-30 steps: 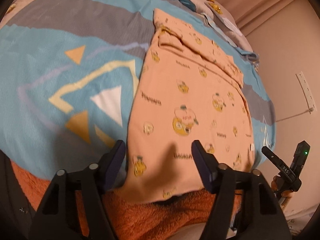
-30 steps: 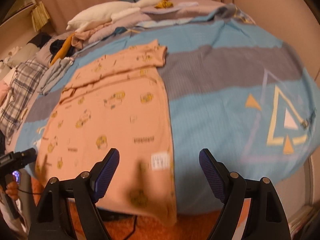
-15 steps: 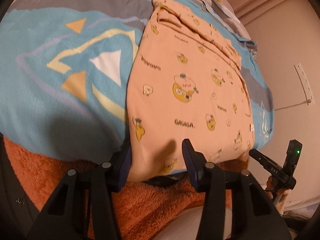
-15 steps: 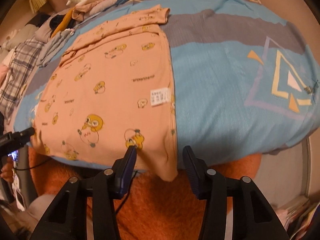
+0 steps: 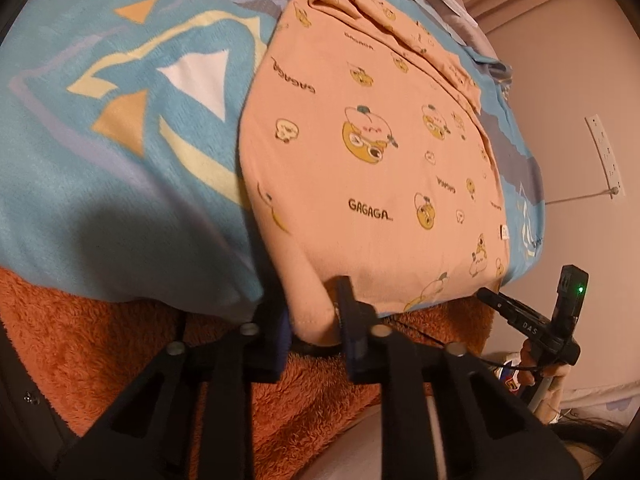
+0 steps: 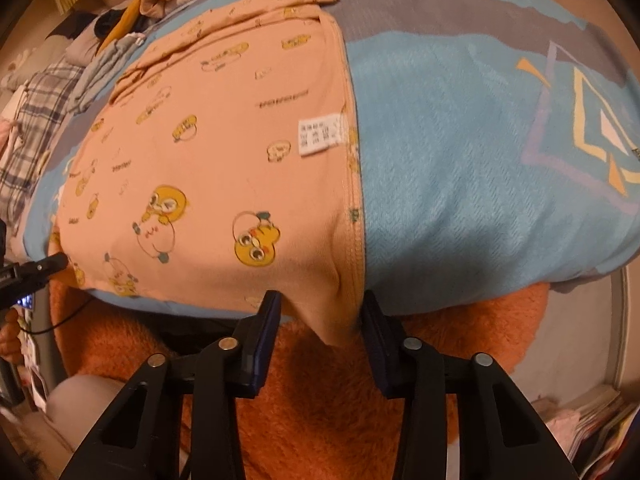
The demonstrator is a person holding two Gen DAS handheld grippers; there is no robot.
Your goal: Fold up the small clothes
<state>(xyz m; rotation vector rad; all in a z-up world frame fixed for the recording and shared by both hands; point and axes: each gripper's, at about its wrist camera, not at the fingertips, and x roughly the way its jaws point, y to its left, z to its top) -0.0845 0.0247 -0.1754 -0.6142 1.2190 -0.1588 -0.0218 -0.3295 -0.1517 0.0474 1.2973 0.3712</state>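
Peach-coloured cotton fills the middle of both views: a small child's garment (image 5: pixel 372 152) printed with yellow cartoon chicks and the word GAGAGA lies spread flat on a blue, grey and cream patterned blanket (image 5: pixel 120 132) covering a bed. Its near hem hangs over the bed's edge, above an orange fluffy rug (image 5: pixel 100 340).

In the left wrist view, the left gripper (image 5: pixel 310 322) sits at 6 o'clock. One hem corner of the garment droops between its two dark fingers, which stand close on either side of the cloth; whether they are pinching it cannot be told. At 4 o'clock the other tool's black tip with a small green light (image 5: pixel 580 290) shows beside the garment's far hem corner.

In the right wrist view, the right gripper (image 6: pixel 320 320) is also at 6 o'clock. The garment's (image 6: pixel 224 152) other hem corner hangs down into the gap between its fingers, which are spread, with space visible on the left side of the cloth. A white care label (image 6: pixel 322 134) lies on the garment near its seam at 12 o'clock from the gripper. At 10 o'clock, a heap of other clothes (image 6: pixel 52 80), including plaid fabric, rests on the bed's far side.
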